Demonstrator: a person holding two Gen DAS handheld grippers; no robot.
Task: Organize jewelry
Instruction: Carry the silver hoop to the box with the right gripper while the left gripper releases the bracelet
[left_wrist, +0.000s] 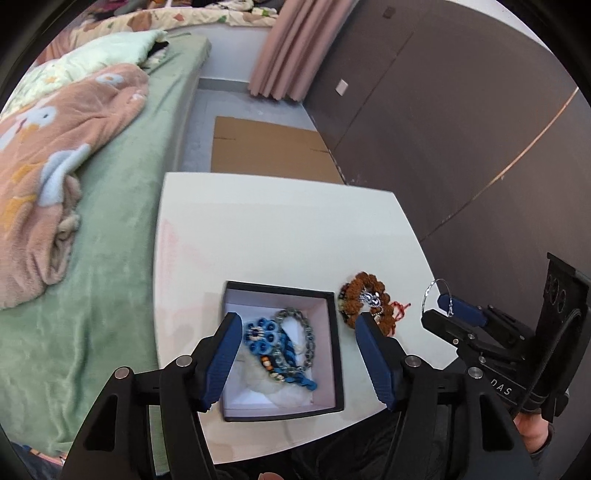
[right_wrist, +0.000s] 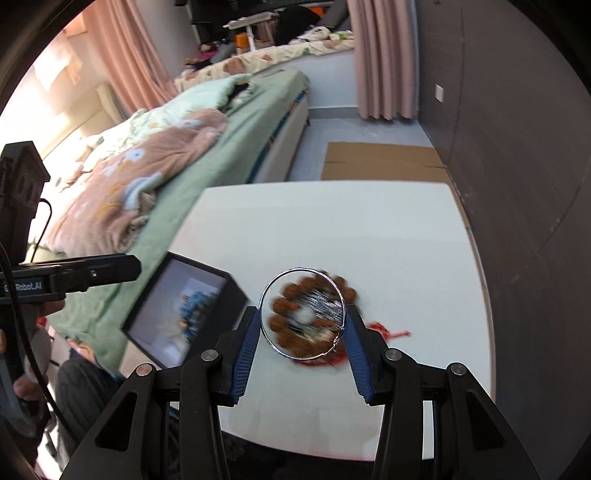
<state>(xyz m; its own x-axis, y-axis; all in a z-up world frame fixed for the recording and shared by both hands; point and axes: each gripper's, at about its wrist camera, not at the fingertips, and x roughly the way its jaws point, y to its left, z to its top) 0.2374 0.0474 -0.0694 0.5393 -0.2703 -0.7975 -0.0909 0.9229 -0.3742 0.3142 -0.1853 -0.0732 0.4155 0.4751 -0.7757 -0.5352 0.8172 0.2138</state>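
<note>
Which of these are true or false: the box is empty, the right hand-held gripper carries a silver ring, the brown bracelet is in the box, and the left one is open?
1. The black box is empty. False: blue beaded pieces and a grey bead bracelet lie inside.
2. The right hand-held gripper holds a thin silver hoop. True.
3. The brown bead bracelet is in the box. False: it lies on the white table beside it.
4. The left hand-held gripper is open. True.
</note>
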